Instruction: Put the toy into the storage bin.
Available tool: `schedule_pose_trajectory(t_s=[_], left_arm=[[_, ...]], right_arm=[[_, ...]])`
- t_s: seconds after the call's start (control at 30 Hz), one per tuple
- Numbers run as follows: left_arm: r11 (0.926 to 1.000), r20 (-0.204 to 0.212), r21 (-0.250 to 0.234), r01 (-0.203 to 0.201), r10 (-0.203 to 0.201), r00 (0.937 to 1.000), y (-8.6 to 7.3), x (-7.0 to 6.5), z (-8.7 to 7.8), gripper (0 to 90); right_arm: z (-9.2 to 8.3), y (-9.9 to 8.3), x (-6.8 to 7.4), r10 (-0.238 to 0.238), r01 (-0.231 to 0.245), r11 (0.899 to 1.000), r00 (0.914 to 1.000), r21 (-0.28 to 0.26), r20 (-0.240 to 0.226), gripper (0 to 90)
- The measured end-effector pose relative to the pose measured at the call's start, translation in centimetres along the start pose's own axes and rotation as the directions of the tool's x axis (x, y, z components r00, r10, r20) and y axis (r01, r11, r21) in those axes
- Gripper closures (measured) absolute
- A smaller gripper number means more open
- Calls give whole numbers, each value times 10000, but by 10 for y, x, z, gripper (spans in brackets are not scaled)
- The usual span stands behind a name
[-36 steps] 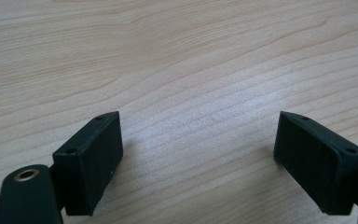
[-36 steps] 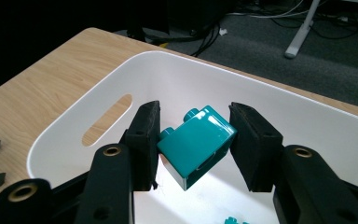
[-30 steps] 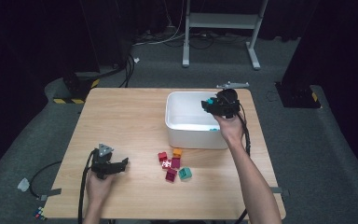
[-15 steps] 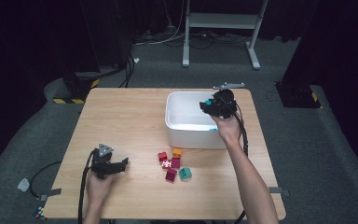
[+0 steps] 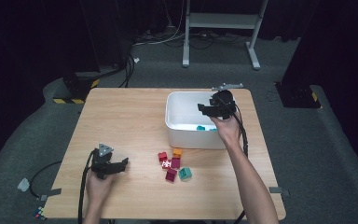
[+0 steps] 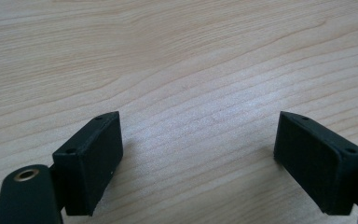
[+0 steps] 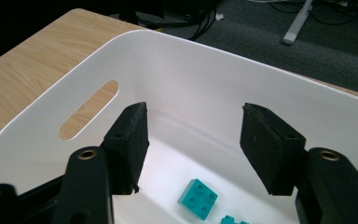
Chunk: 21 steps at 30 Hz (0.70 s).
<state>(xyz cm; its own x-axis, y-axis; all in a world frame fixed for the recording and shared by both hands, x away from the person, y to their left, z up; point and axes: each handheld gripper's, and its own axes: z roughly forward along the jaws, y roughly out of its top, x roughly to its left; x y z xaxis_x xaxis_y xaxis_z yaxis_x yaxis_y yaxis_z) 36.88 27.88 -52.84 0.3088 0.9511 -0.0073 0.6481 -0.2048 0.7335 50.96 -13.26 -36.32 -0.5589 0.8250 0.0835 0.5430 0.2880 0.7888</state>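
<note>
Right claw [image 7: 193, 149]: I've got it above the white bin [image 5: 179, 122], jaws spread, nothing between them, I'd say a drop pose.
Bin contents: teal brick [image 7: 198, 198] on the bin floor, directly below my right claw, a second teal piece [image 7: 233, 220] beside it.
Left claw [image 6: 198, 163]: parked wide apart and empty on bare worktop [image 5: 121, 112], well clear of the bin, probably idle.
Loose bricks [image 5: 173, 164]: red, orange, magenta, teal cluster just in front of the bin, likely next.
Writing: none I can read.
</note>
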Motion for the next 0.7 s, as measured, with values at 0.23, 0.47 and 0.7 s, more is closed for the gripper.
schedule_pose_trajectory(t_s=[0.23, 0.47, 0.7], left_arm=[[10000, -1, -14, 21, -21, 10000, 0, 0, 0, 156], [10000, 6, -24, 34, -34, 10000, 0, 0, 0, 156], [10000, 1, -29, 38, -38, 10000, 0, 0, 0, 156]], right_arm=[[-6, -3, 0, -14, 13, 9992, 10000, -401, -34, 362], [-17, -6, -2, 63, -84, 9971, 9996, -751, -282, 351], [-29, -12, 0, 60, -107, 9947, 9989, -1026, -464, 351]])
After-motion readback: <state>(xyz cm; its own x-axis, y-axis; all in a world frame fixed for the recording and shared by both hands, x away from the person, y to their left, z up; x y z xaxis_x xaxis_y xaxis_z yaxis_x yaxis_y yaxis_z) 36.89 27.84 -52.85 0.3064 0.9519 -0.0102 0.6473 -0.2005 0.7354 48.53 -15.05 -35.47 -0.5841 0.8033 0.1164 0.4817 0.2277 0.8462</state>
